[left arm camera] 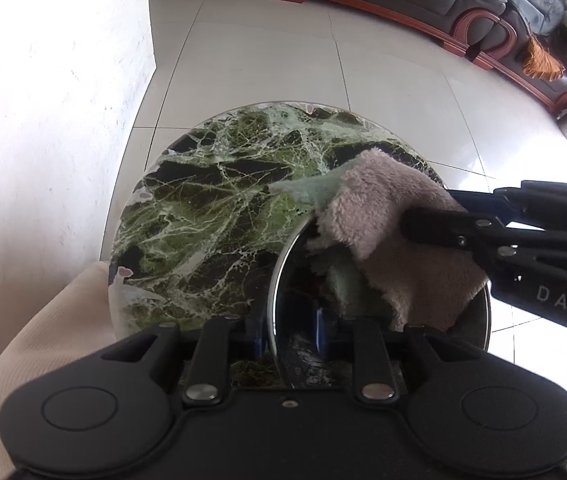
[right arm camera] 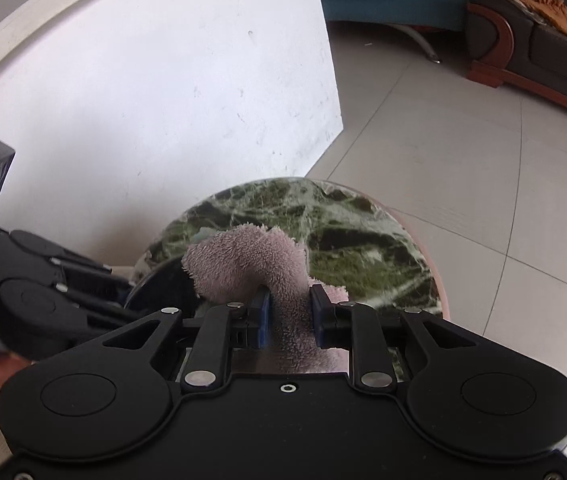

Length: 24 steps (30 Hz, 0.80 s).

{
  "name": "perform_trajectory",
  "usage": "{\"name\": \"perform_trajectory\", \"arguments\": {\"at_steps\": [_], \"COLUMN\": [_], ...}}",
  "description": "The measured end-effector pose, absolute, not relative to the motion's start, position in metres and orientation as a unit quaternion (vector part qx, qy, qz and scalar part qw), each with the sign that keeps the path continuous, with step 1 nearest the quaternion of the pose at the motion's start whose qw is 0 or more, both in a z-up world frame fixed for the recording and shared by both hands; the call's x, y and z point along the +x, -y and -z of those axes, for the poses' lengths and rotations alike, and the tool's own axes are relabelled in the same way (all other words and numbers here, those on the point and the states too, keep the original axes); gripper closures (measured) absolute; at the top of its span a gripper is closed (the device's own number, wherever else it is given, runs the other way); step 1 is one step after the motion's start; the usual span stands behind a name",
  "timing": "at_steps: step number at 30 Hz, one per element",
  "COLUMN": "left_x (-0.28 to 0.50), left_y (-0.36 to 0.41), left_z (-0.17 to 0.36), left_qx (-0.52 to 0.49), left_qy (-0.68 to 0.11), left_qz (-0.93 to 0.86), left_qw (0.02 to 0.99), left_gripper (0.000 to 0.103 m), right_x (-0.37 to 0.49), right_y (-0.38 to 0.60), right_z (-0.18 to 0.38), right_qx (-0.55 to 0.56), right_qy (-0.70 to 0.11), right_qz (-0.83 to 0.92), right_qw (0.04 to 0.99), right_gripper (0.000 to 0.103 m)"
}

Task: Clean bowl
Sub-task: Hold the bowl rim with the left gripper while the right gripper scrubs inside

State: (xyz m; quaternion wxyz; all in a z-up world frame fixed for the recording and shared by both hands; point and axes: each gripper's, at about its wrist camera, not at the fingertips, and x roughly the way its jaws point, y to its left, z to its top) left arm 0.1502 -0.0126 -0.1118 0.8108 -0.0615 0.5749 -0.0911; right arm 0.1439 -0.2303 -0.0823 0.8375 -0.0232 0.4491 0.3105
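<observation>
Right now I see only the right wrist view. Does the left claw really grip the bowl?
Observer: Yes. In the left wrist view the left claw is shut on the near rim of the bowl.
Operator: Does my cloth reach inside the bowl?
Observer: Yes. The right claw holds the cloth over the opening, and its lower fold hangs inside.
Operator: Is the cloth pink only?
Observer: No. Its other side is pale green and shows at the far edge.
</observation>
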Motion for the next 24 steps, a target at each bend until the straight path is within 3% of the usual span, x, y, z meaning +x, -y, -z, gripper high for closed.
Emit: {"name": "perform_trajectory", "arguments": {"at_steps": [9, 19, 24], "left_x": [0.150, 0.152, 0.151], "left_y": [0.013, 0.016, 0.014], "left_z": [0.112, 0.112, 0.113], "left_qx": [-0.063, -0.055, -0.062], "left_qy": [-0.574, -0.575, -0.576], "left_qz": [0.092, 0.094, 0.093], "left_qw": [0.812, 0.811, 0.810], "left_gripper": [0.079, 0.079, 0.078], "right_x": [0.118, 0.143, 0.132], "right_y": [0.250, 0.227, 0.239], "right_z": [0.093, 0.079, 0.090], "right_qx": [-0.001, -0.021, -0.009], "right_qy": [-0.481, -0.443, -0.462], "right_qz": [-0.296, -0.314, -0.300], "right_qw": [0.825, 0.840, 0.835], "right_gripper": [0.080, 0.080, 0.080]}}
